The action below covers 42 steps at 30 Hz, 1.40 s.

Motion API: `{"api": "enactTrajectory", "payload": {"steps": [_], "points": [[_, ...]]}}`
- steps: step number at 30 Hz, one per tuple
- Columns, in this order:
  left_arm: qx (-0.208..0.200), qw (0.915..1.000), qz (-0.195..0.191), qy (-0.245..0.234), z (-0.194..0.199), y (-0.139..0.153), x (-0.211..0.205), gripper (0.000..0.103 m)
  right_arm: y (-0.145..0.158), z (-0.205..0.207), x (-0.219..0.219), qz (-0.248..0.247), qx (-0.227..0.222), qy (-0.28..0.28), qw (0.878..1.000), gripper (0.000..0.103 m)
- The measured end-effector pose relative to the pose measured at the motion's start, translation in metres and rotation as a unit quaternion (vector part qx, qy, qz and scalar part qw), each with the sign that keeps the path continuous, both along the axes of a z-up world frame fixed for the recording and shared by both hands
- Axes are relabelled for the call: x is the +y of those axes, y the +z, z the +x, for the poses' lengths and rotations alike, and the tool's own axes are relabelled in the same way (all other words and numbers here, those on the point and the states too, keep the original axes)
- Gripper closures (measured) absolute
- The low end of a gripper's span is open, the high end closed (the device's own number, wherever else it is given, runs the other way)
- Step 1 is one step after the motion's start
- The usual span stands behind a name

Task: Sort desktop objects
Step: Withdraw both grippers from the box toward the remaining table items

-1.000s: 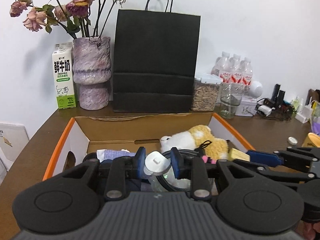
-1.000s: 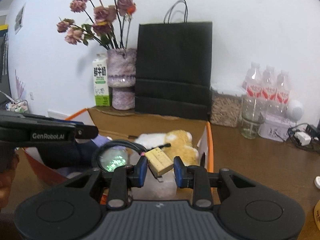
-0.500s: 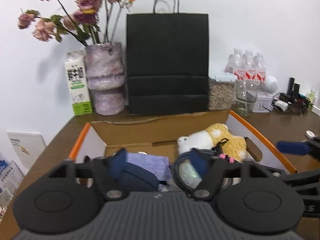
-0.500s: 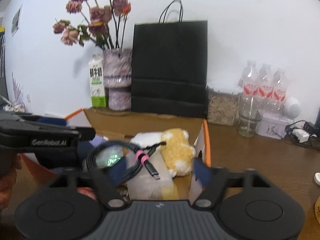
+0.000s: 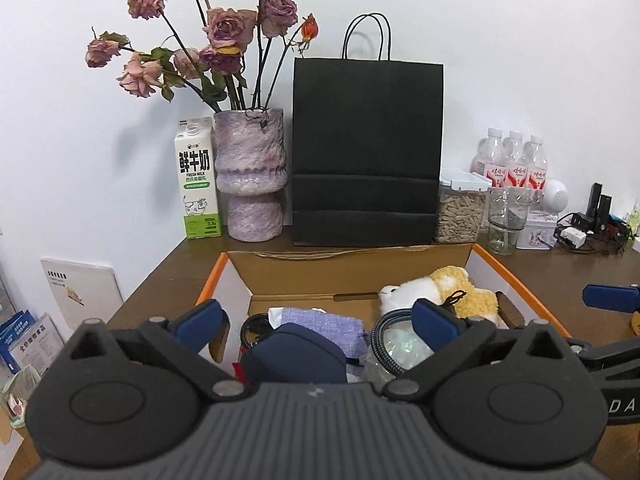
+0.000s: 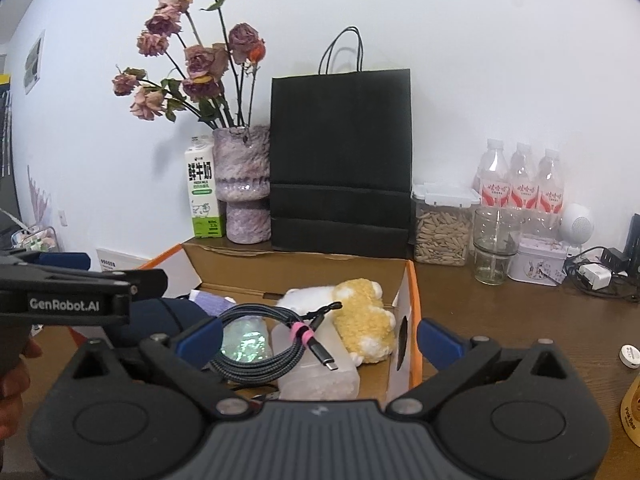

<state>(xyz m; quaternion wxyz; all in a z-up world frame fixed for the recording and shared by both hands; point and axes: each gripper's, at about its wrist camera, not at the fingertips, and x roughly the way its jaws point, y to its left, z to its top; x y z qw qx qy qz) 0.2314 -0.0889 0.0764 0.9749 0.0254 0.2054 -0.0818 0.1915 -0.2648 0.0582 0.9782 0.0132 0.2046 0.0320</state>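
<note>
Both grippers hang over the cardboard box (image 5: 352, 276). The left gripper (image 5: 320, 322) and right gripper (image 6: 320, 336) are opening wide, holding nothing, above the plush toy (image 6: 360, 312) and cable (image 6: 272, 332).

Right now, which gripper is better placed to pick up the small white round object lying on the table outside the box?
Right. The white round object lies just beyond the right gripper, whose jaws are opening and empty. The left gripper hovers over the box.

Orange-edged cardboard box (image 5: 520, 280) on brown counter (image 6: 500, 312); yellow-and-white plush toy (image 6: 360, 316); mottled purple vase (image 5: 250, 176); black paper bag (image 5: 366, 152); green-and-white milk carton (image 5: 196, 180).
</note>
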Motion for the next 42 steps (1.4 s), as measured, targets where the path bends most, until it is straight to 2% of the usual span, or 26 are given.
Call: {"api": "enactTrajectory", "payload": {"steps": [12,18,28,35,42], "points": [[0.0,0.9997,-0.019,-0.016,-0.032,0.016,0.011,0.0,0.014,-0.037,0.007,-0.01,-0.009,0.009,1.0,0.0],[0.007,0.9996,-0.01,-0.024,-0.05,0.013,0.014,0.0,0.007,-0.059,0.004,-0.021,0.004,0.01,1.0,0.0],[0.059,0.9963,0.029,-0.055,-0.065,-0.025,0.013,0.0,-0.03,-0.075,-0.006,-0.04,0.064,0.002,0.997,0.0],[0.106,0.9917,0.038,-0.062,-0.055,-0.058,0.007,0.0,-0.056,-0.067,-0.016,-0.053,0.11,-0.014,0.992,0.0],[0.135,0.9876,0.041,-0.068,-0.037,-0.076,-0.007,0.0,-0.07,-0.048,-0.03,-0.05,0.133,-0.031,0.989,0.0]]}}
